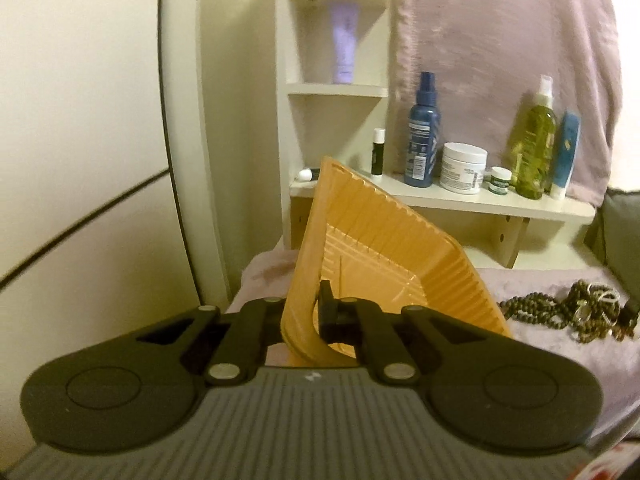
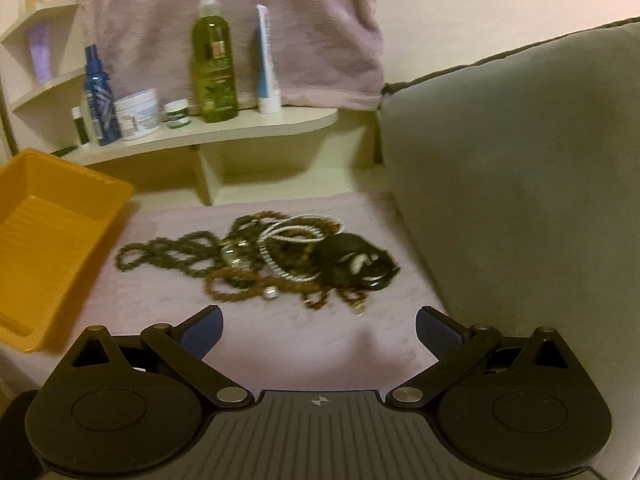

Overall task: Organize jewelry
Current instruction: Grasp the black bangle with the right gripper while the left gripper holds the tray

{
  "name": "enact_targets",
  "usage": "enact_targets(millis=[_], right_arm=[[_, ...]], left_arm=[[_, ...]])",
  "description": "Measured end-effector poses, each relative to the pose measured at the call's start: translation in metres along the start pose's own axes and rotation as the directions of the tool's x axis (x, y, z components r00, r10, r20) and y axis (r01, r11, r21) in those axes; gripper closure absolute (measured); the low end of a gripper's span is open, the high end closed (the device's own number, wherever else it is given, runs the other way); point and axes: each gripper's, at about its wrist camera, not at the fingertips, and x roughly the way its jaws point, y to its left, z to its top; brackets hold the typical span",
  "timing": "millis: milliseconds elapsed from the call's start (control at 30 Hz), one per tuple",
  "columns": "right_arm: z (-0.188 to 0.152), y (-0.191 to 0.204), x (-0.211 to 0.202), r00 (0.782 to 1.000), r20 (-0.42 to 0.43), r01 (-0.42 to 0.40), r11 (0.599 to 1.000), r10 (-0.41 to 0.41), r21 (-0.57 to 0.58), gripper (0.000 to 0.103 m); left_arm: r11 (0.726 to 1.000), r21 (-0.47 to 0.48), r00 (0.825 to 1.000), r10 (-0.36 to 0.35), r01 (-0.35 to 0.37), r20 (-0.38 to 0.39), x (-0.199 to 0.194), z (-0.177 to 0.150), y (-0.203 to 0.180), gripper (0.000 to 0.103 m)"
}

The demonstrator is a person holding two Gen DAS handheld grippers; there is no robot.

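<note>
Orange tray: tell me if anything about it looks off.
The orange tray is tipped steeply on edge, its wall clamped in the left gripper, not flat on the pink cloth. The jewelry pile lies tangled outside it.

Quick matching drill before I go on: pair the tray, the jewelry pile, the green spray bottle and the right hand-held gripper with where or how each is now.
1. tray
2. jewelry pile
3. green spray bottle
4. right hand-held gripper

a. on the shelf
b. open, holding nothing
c. tilted, clamped in the left hand-held gripper
d. tangled on the pink cloth

Pairs: 1-c, 2-d, 3-a, 4-b
</note>
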Motion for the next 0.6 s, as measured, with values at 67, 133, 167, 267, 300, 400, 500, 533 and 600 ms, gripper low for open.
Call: enact_targets(millis=[67, 133, 167, 267, 300, 400, 500, 533, 600], right_arm=[[0.003, -0.009, 0.007, 1.000, 0.004, -0.003, 1.000, 0.003, 0.003, 0.016], [0.008, -0.016, 0.015, 1.000, 0.001, -0.013, 0.999, 0.013, 0.032, 0.028], [0.010, -0.019, 0.019, 1.000, 0.003, -0.015, 0.999, 0.015, 0.045, 0.029], [0.016, -0.022, 0.032, 1.000, 0.003, -0.008, 0.999, 0.008, 0.053, 0.044], [0.017, -0.021, 0.037, 1.000, -0.001, -0.002, 0.999, 0.002, 0.044, 0.045], [0.022, -0.024, 0.047, 1.000, -0.011, -0.026, 0.997, 0.027, 0.068, 0.046], [0.026, -0.023, 0.053, 0.999, -0.006, -0.046, 0.992, 0.047, 0.119, 0.047], [0.027, -0.024, 0.056, 0.998, -0.003, -0.064, 0.987, 0.065, 0.148, 0.048], [0.029, -0.023, 0.063, 0.996, -0.005, -0.090, 0.976, 0.092, 0.199, 0.058]], left_arm=[[1.000, 0.023, 1.000, 0.009, -0.009, 0.006, -0.002, 0.001, -0.006, 0.098], [0.999, 0.047, 1.000, 0.018, -0.018, 0.013, -0.004, 0.000, -0.012, 0.098], [0.998, 0.057, 1.000, 0.023, -0.024, 0.015, -0.004, 0.000, -0.014, 0.098], [0.996, 0.079, 0.999, 0.035, -0.037, 0.019, -0.005, -0.001, -0.020, 0.098], [0.995, 0.090, 0.999, 0.040, -0.041, 0.017, -0.005, 0.000, -0.021, 0.098], [0.994, 0.099, 0.999, 0.045, -0.046, 0.009, -0.005, 0.000, -0.023, 0.098], [0.994, 0.095, 0.999, 0.051, -0.051, 0.004, -0.004, -0.001, -0.024, 0.099], [0.994, 0.095, 0.999, 0.052, -0.052, 0.004, -0.004, -0.001, -0.025, 0.099], [0.994, 0.099, 0.999, 0.051, -0.051, 0.004, -0.004, -0.001, -0.025, 0.099]])
